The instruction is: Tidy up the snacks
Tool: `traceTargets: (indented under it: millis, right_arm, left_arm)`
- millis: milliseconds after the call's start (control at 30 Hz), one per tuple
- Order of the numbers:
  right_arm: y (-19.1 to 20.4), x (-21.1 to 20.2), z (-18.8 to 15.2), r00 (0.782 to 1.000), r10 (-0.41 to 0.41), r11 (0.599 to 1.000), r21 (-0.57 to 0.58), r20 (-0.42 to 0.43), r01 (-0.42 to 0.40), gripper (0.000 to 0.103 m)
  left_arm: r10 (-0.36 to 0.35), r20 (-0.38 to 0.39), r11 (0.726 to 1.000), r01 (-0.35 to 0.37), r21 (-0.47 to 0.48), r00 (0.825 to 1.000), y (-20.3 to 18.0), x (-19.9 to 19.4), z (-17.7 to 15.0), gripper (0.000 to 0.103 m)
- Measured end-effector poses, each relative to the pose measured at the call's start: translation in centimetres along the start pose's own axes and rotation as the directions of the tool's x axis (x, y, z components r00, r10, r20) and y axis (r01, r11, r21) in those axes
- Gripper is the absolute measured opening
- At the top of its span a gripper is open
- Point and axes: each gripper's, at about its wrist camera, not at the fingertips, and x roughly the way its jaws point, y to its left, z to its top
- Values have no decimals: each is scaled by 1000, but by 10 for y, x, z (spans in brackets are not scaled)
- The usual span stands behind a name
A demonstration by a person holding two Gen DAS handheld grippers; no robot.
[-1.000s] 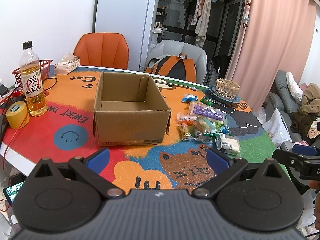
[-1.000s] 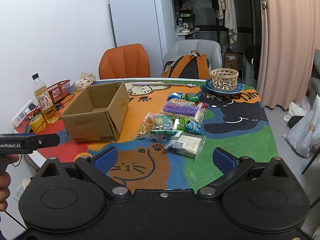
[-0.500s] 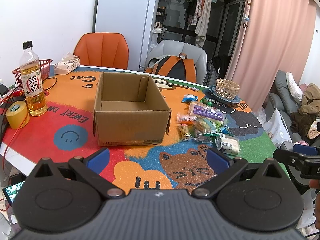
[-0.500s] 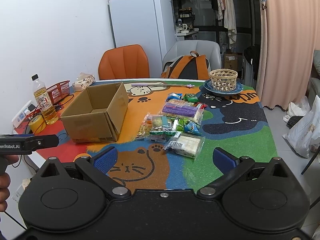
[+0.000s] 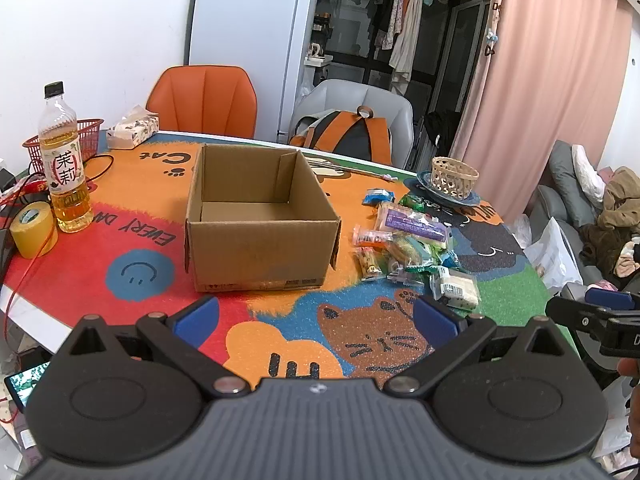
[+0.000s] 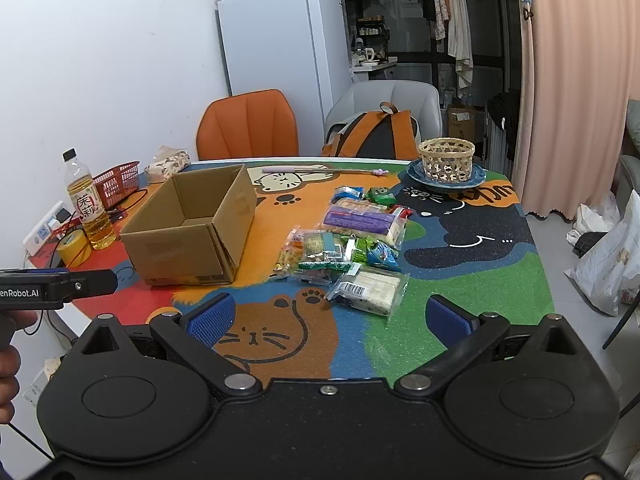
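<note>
Both my left gripper [image 5: 316, 316] and right gripper [image 6: 326, 316] gape empty; next, pinch the white packet [image 6: 370, 286] at twelve o'clock for the box [image 6: 192, 226].

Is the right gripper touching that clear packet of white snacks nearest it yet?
Apart. The right wrist view shows the right gripper open, with bare mat between its blue pads and the clear packet.
</note>
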Motion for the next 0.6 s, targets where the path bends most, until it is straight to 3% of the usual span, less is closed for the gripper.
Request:
traceTargets:
  millis: [333,600]
  right_arm:
    - [-10,11,-2,1000,-7,1000,13,-11,7,103]
    - [-26,32,-6,1000,-5,1000,26,-31,5,103]
  left_arm:
    - [-6,-15,1000,6,-10,1000,-1,17,1,103]
    - [4,14,1000,-3,-14,1000,-4,37,9,102]
